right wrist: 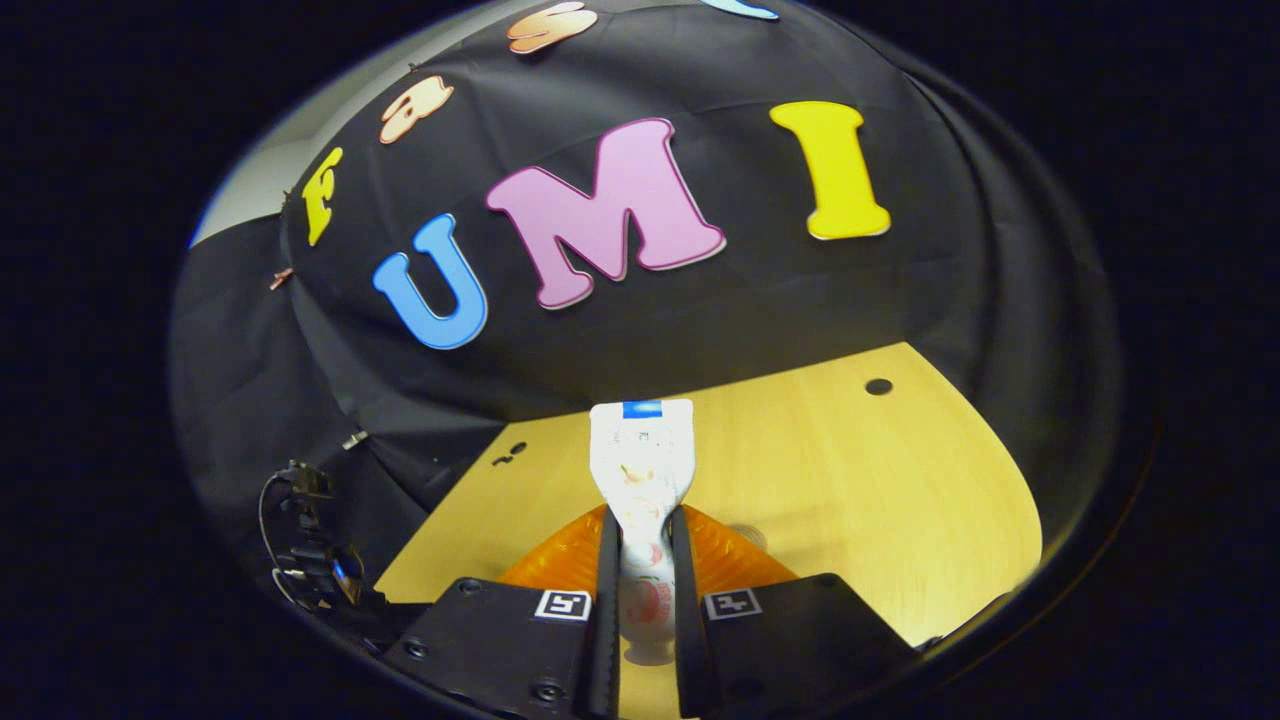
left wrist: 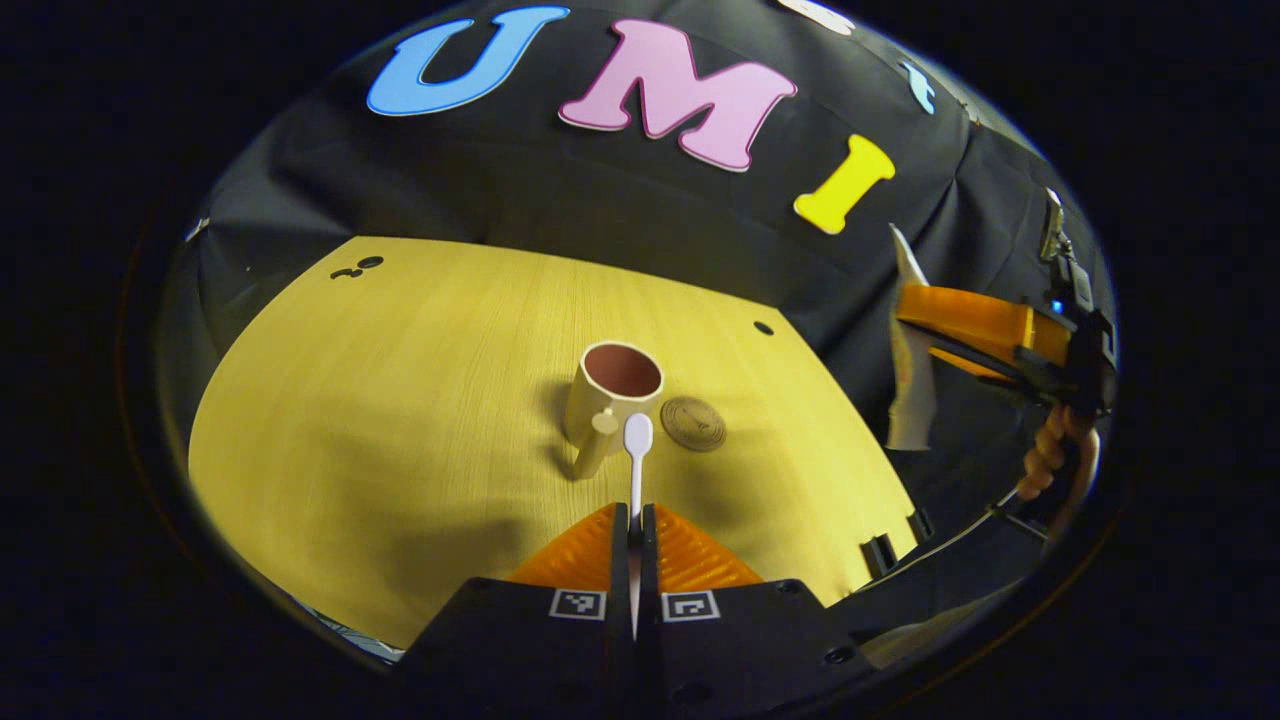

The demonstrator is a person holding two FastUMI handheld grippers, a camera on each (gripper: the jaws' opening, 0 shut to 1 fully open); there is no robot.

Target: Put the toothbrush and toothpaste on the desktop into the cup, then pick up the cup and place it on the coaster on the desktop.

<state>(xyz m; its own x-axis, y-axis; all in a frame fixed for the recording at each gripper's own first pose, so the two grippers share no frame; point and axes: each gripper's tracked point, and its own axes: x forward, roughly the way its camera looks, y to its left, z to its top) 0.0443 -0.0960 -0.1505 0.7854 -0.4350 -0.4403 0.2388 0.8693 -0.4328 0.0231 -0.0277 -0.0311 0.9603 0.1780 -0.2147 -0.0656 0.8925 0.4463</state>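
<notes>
left gripper point(left wrist: 634, 520) clamped on toothbrush point(left wrist: 637, 452), long axis aimed straight ahead | cup point(left wrist: 612, 398) upright just beyond its tip, coaster point(left wrist: 693, 422) just beside | right gripper point(right wrist: 640, 540) pinching toothpaste point(right wrist: 641, 470), seemingly farther off the desk point(left wrist: 400, 420)

The right gripper point(right wrist: 640, 540) pinches the toothpaste point(right wrist: 642, 470) between both fingers, its flat end pointing to twelve o'clock above the tabletop point(right wrist: 850, 480).
</notes>
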